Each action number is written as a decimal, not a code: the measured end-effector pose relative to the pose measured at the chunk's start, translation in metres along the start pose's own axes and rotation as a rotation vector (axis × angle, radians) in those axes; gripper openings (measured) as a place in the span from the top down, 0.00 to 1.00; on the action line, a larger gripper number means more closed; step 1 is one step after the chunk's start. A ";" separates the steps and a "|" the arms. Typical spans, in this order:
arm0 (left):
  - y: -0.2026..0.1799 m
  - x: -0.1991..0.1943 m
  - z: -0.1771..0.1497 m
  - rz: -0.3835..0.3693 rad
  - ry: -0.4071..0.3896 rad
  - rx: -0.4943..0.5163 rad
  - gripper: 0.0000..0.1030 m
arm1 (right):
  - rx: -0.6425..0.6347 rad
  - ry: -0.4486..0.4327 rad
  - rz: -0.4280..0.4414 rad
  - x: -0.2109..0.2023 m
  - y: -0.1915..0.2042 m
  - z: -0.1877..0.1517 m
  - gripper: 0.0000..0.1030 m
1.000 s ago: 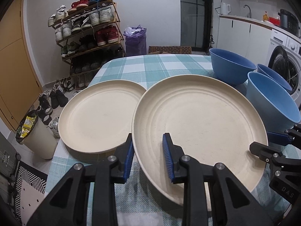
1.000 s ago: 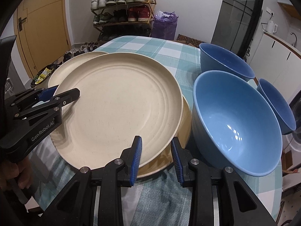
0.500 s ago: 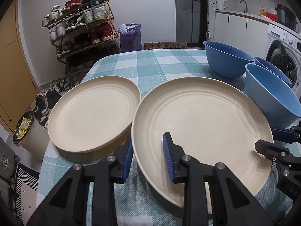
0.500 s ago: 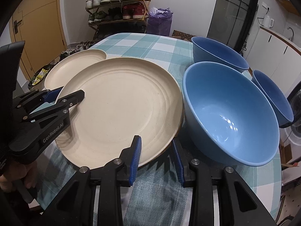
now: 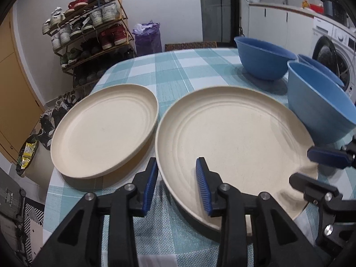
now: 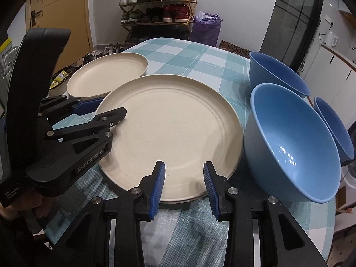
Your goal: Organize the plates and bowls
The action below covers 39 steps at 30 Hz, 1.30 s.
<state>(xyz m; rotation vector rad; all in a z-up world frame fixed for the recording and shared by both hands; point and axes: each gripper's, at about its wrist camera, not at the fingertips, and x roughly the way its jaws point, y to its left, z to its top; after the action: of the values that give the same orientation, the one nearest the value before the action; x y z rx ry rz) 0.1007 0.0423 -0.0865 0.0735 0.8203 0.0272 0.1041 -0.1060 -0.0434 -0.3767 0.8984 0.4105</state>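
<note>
A large cream plate (image 5: pixel 233 142) (image 6: pixel 171 129) lies flat on the checked table, with the thin rim of another plate showing under its near edge. My left gripper (image 5: pixel 178 184) (image 6: pixel 106 110) straddles its left rim. Those jaws are opening, with a gap showing at the pads. My right gripper (image 6: pixel 184 184) (image 5: pixel 316 169) straddles the near rim and is also opening, its pads off the plate. A second cream plate (image 5: pixel 104 129) (image 6: pixel 106 77) rests to the left. Three blue bowls stand to the right: a near one (image 6: pixel 293 142) (image 5: pixel 318 106), a far one (image 6: pixel 276 73) (image 5: pixel 262 60) and a third (image 6: pixel 333 124).
The table (image 5: pixel 184 71) has a teal checked cloth, and its left edge runs close beside the smaller plate. Past that edge are a shoe rack (image 5: pixel 89 33), a bin (image 5: pixel 26 155) and a purple bag (image 5: pixel 146 35). A washing machine (image 5: pixel 333 51) stands behind the bowls.
The large plate came down and shifted right, off the smaller plate, and now lies flat beside the near bowl. Both grippers' jaws have widened around its rim.
</note>
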 end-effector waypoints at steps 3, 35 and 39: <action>-0.003 0.000 0.000 -0.003 0.000 0.015 0.57 | 0.013 0.003 0.006 0.001 -0.005 0.001 0.64; 0.060 -0.080 0.023 -0.019 -0.188 -0.188 0.00 | 0.086 -0.215 0.122 -0.058 -0.033 0.049 0.01; 0.070 -0.082 0.025 0.005 -0.196 -0.217 0.00 | 0.092 -0.230 0.138 -0.062 -0.033 0.059 0.01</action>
<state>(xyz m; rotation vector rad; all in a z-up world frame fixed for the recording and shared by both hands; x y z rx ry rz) 0.0630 0.1065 -0.0046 -0.1246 0.6173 0.1120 0.1249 -0.1174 0.0453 -0.1791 0.7173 0.5265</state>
